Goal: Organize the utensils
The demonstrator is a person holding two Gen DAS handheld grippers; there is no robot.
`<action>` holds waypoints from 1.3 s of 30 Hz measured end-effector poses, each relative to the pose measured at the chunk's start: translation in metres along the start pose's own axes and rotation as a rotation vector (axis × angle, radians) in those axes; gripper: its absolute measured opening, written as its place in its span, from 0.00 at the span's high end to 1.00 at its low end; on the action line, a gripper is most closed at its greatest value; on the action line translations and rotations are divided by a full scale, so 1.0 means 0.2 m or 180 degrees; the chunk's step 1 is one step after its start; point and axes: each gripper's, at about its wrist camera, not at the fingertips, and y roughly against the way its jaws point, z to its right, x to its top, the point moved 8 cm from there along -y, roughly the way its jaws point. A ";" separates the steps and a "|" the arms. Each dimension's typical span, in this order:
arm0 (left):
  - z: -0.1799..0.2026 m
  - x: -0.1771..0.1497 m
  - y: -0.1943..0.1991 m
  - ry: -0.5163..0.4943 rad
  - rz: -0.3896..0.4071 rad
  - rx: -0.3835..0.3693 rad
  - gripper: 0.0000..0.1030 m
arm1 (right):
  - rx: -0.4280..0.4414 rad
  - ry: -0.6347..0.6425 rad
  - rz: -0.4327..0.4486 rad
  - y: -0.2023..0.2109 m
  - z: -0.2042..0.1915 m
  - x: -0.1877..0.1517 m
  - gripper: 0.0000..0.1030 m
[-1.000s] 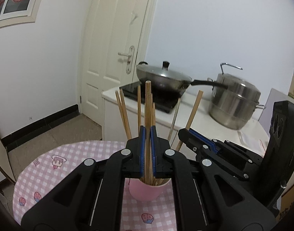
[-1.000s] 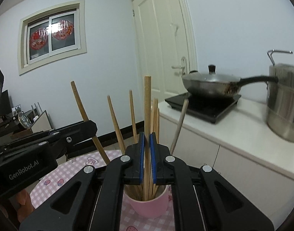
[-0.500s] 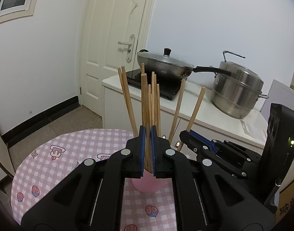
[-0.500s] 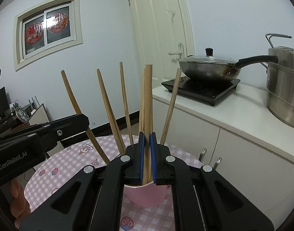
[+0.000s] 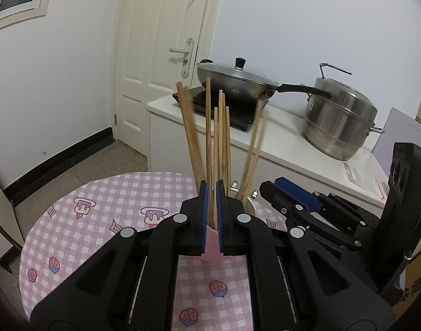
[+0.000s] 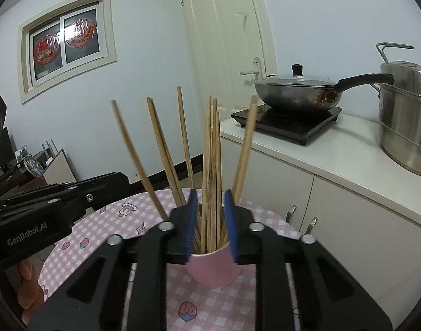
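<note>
Currently, left gripper (image 5: 212, 215) points level at the pink cup (image 6: 214, 269), jaws narrowly parted around chopsticks (image 6: 210, 165); right gripper (image 6: 210, 226) jaws stand wider.

home kitchen: wok (image 5: 235, 82) on counter (image 5: 306, 149).

Wooden chopsticks (image 6: 210, 165) stand fanned, tips down, in a pink cup (image 6: 213, 269) on the checked cloth.
</note>
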 end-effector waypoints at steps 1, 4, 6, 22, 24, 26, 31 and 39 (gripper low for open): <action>0.00 0.00 0.00 -0.0003 -0.0017 -0.0005 0.93 | 0.0000 0.0008 -0.0005 0.01 0.00 0.00 0.78; -0.01 -0.01 0.03 0.0006 -0.0038 -0.0001 0.93 | 0.0001 0.0021 -0.0009 0.03 -0.02 -0.01 0.75; -0.02 -0.02 0.05 0.0018 -0.0039 0.0004 0.93 | 0.0004 0.0021 -0.0002 0.06 -0.03 -0.01 0.72; -0.19 -0.23 0.26 0.0050 0.0049 0.0368 0.26 | 0.0112 -0.0055 0.0000 0.29 -0.08 -0.10 0.54; -0.19 -0.26 0.29 0.0000 0.0047 0.0403 0.26 | 0.0103 0.0002 0.0016 0.33 -0.10 -0.12 0.51; -0.19 -0.29 0.34 -0.0034 0.0072 0.0438 0.26 | 0.0094 0.0062 0.0054 0.39 -0.14 -0.13 0.48; -0.16 -0.36 0.52 -0.0082 0.0279 0.0491 0.24 | 0.0105 0.0170 0.0134 0.53 -0.22 -0.18 0.35; -0.09 -0.46 0.86 -0.0204 0.0726 0.0663 0.12 | 0.0051 0.0338 0.0198 0.74 -0.35 -0.32 0.20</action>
